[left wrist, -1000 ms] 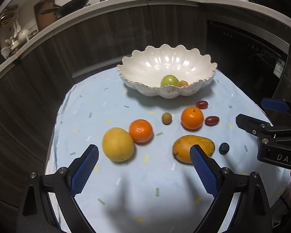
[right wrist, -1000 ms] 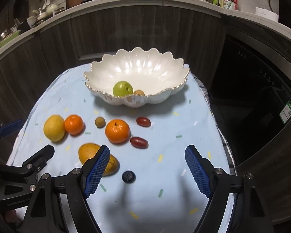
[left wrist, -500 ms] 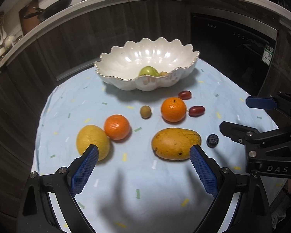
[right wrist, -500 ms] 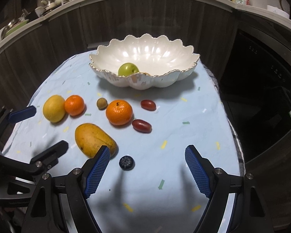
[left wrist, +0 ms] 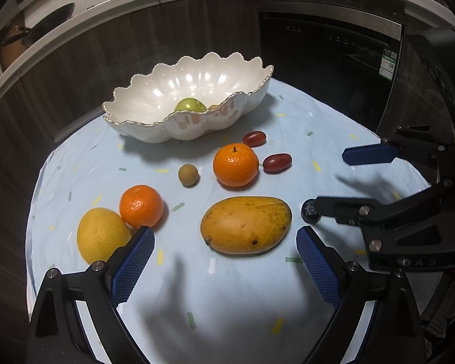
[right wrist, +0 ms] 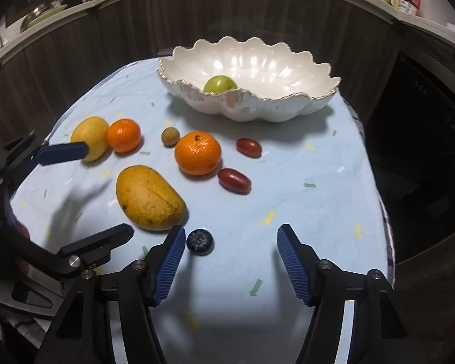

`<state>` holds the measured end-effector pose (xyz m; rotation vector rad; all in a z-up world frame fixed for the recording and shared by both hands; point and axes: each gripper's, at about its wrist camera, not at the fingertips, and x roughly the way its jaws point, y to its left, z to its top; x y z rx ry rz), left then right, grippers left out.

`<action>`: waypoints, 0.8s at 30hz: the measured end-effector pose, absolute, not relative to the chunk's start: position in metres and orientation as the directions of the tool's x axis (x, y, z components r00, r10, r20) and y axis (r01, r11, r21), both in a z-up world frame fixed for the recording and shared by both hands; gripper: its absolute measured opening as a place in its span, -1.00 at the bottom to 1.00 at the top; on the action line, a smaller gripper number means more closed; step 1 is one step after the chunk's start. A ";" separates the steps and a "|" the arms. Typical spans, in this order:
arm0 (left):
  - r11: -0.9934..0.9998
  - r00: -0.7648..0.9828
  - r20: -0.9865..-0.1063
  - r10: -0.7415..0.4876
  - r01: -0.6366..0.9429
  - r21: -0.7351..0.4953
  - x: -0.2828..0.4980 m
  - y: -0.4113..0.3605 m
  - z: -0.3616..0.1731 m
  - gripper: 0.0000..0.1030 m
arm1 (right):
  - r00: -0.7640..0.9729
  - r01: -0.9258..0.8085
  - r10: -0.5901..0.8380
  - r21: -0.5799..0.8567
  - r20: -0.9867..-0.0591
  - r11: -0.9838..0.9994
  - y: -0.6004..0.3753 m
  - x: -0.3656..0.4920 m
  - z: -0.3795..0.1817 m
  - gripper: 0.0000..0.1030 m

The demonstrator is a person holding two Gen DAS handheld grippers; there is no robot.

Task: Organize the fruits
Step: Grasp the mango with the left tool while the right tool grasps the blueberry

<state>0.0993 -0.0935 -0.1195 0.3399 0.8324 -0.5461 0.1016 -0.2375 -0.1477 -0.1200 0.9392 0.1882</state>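
A white scalloped bowl [left wrist: 142, 112] [right wrist: 288, 109] at the back of the table holds a green apple [left wrist: 190, 104] [right wrist: 220, 84]. On the blue cloth lie a mango [left wrist: 246, 225] [right wrist: 150, 201], two oranges [left wrist: 235, 164] [left wrist: 141, 205], a yellow citrus [left wrist: 102, 235], a small brown fruit [left wrist: 188, 175], two red grape tomatoes [left wrist: 276, 163] [left wrist: 254, 138] and a blueberry [right wrist: 199, 241]. My left gripper [left wrist: 224, 261] is open, just short of the mango. My right gripper [right wrist: 230, 257] is open, the blueberry beside its left finger.
The round table's edge drops off on all sides. Dark cabinets and a curved counter with bottles and pans stand behind. An oven front [left wrist: 333, 60] is at the right.
Both grippers have moved forward and lower toward the fruit. The mango and blueberry now sit much closer to the fingers. No fruit has moved.
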 end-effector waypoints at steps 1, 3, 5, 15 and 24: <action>0.808 0.546 -0.773 -0.324 0.585 0.074 0.101 -0.094 -0.120 0.86 | 0.573 -0.219 0.113 -0.019 -0.812 0.976 -0.237 0.102 -0.149 0.20; 0.799 0.541 -0.774 -0.329 0.596 0.077 0.103 -0.095 -0.122 0.86 | 0.562 -0.234 0.125 -0.012 -0.818 0.972 -0.237 0.103 -0.153 0.17; 0.788 0.533 -0.775 -0.340 0.611 0.075 0.103 -0.095 -0.124 0.86 | 0.560 -0.244 0.131 -0.011 -0.818 0.970 -0.236 0.103 -0.155 0.16; 0.739 0.506 -0.779 -0.369 0.669 0.084 0.106 -0.099 -0.133 0.85 | 0.536 -0.316 0.183 0.005 -0.824 0.949 -0.227 0.102 -0.164 -0.15; 0.727 0.487 -0.782 -0.390 0.684 0.063 0.113 -0.099 -0.140 0.82 | 0.539 -0.330 0.205 0.019 -0.817 0.944 -0.223 0.106 -0.171 -0.38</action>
